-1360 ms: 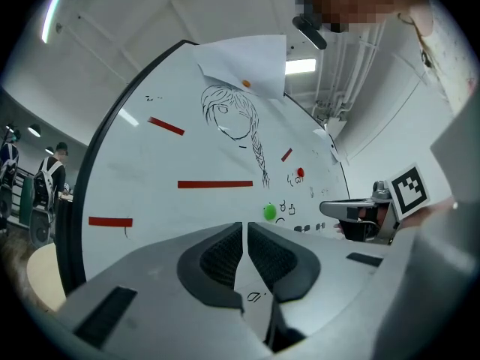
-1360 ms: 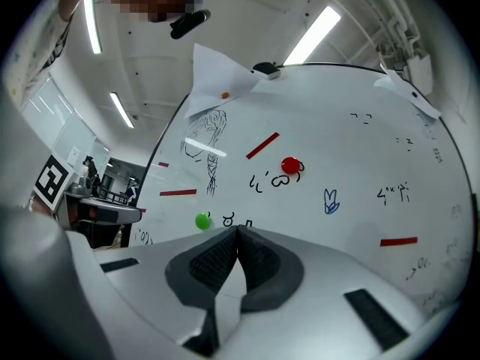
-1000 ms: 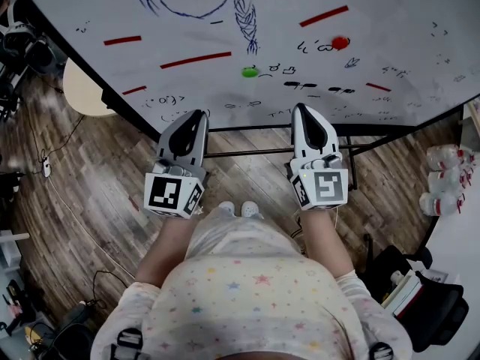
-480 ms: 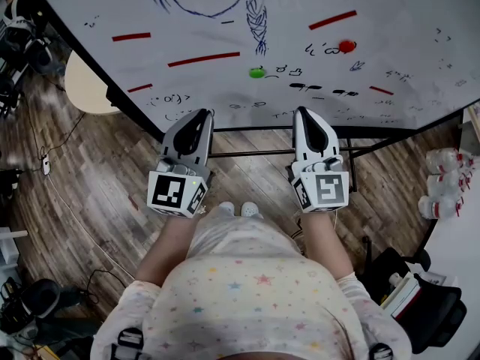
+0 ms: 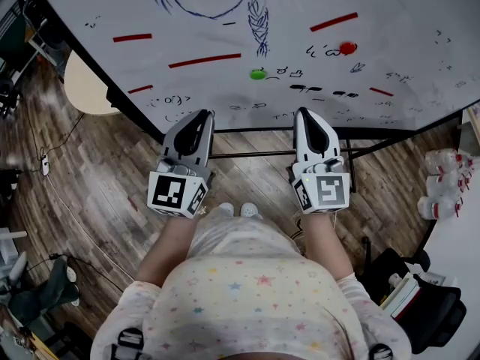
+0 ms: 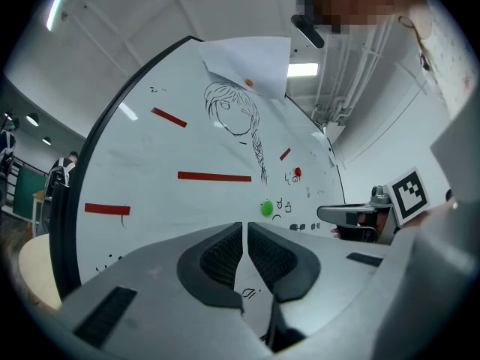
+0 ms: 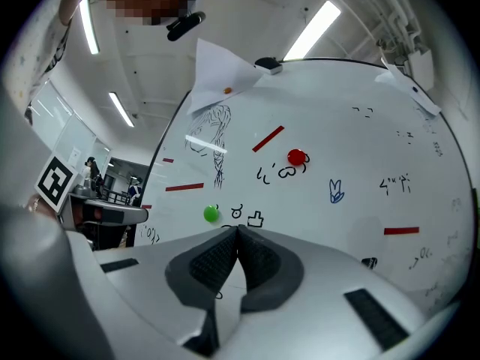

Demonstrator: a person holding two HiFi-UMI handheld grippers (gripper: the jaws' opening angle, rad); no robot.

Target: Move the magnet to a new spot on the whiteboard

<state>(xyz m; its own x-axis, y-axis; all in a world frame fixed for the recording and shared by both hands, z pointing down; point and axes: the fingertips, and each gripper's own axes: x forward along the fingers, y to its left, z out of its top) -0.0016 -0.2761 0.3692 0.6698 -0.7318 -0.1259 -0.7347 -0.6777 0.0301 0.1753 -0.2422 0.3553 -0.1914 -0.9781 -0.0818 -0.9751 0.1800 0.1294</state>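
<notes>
A whiteboard [image 5: 390, 21] stands in front of me, marked with drawings and red strips. A round green magnet [image 5: 258, 73] [image 6: 266, 208] [image 7: 212, 214] sticks low on it, and a round red magnet [image 5: 346, 48] [image 6: 297, 172] [image 7: 297, 157] sits higher to the right. My left gripper [image 5: 196, 118] [image 6: 245, 227] is shut and empty, held below the board's bottom edge. My right gripper [image 5: 306, 115] [image 7: 237, 231] is shut and empty too, level with the left. Both point at the board and touch nothing.
A sheet of paper [image 6: 251, 64] is pinned at the board's top by a small orange magnet [image 6: 249, 83]. The board's stand bars [image 5: 247, 154] run between the grippers over wood floor. A round table [image 5: 82, 88] stands left; bottles [image 5: 446, 178] and a bag [image 5: 427, 313] are right.
The view shifted slightly, so the board sits a little lower in frame. Both grippers have hardly moved and stay shut.
</notes>
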